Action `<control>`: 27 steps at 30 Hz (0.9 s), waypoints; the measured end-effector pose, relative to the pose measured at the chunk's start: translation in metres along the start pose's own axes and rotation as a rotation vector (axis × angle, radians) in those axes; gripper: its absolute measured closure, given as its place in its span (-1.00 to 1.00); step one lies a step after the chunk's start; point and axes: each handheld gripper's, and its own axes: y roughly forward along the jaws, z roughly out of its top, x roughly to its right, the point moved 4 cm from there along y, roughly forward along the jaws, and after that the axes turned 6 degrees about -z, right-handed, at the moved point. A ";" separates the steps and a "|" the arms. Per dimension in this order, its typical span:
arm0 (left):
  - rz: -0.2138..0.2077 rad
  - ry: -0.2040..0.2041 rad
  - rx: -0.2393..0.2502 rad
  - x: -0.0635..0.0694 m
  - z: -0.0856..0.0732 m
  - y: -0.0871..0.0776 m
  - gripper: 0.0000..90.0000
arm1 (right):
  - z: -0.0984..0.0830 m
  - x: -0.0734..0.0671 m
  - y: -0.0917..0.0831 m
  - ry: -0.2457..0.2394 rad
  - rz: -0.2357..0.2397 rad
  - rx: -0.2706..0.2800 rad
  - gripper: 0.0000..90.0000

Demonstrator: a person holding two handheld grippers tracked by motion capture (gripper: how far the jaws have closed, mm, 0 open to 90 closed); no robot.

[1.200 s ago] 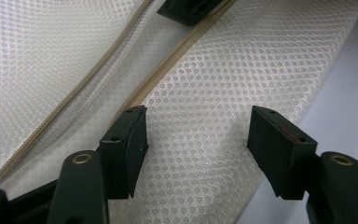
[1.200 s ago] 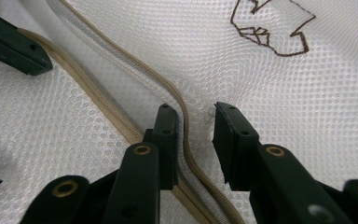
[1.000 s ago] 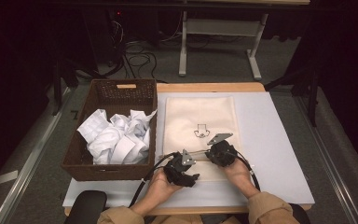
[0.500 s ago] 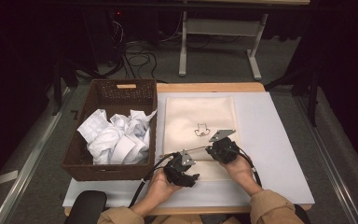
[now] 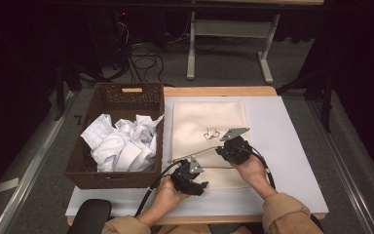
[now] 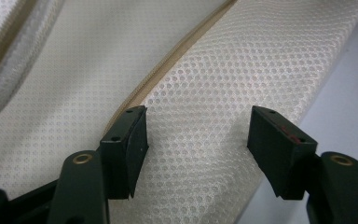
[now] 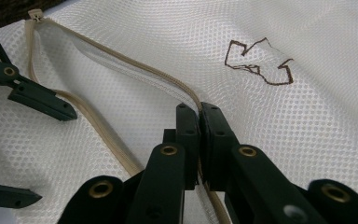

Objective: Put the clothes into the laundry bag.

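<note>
Your right tool (image 7: 199, 140) pinches the zipper edge (image 7: 121, 60) of the mesh bag (image 5: 209, 122), which lies mid-worktop beside the basket (image 5: 117, 97); your left tool (image 6: 198, 149) stands partly open over its near edge.

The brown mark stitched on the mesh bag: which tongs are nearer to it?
Right. The right tongs grip the zipper edge just below the brown mark; the left tongs sit farther back, by the mesh bag's near edge.

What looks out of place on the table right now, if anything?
Nothing is spilled or damaged. The one oddity is the mesh laundry bag: its zipper edge is lifted off the lower layer, pinched by the right gripper, so the mouth gapes. The left gripper is open over the mesh. White clothes sit crumpled in the basket.
</note>
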 end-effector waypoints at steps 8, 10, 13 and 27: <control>0.005 -0.002 -0.009 0.001 0.001 0.000 -0.15 | 0.013 0.006 -0.012 -0.011 -0.001 0.014 0.94; -0.003 -0.001 -0.023 0.000 0.002 0.000 -0.14 | 0.014 0.006 -0.012 -0.005 0.004 0.012 0.94; -0.003 0.000 -0.022 0.000 0.002 0.000 -0.14 | 0.016 0.008 -0.015 -0.013 0.009 0.004 0.94; 0.006 0.003 -0.017 0.000 0.001 -0.001 -0.14 | 0.035 0.016 -0.034 -0.037 -0.012 0.029 0.94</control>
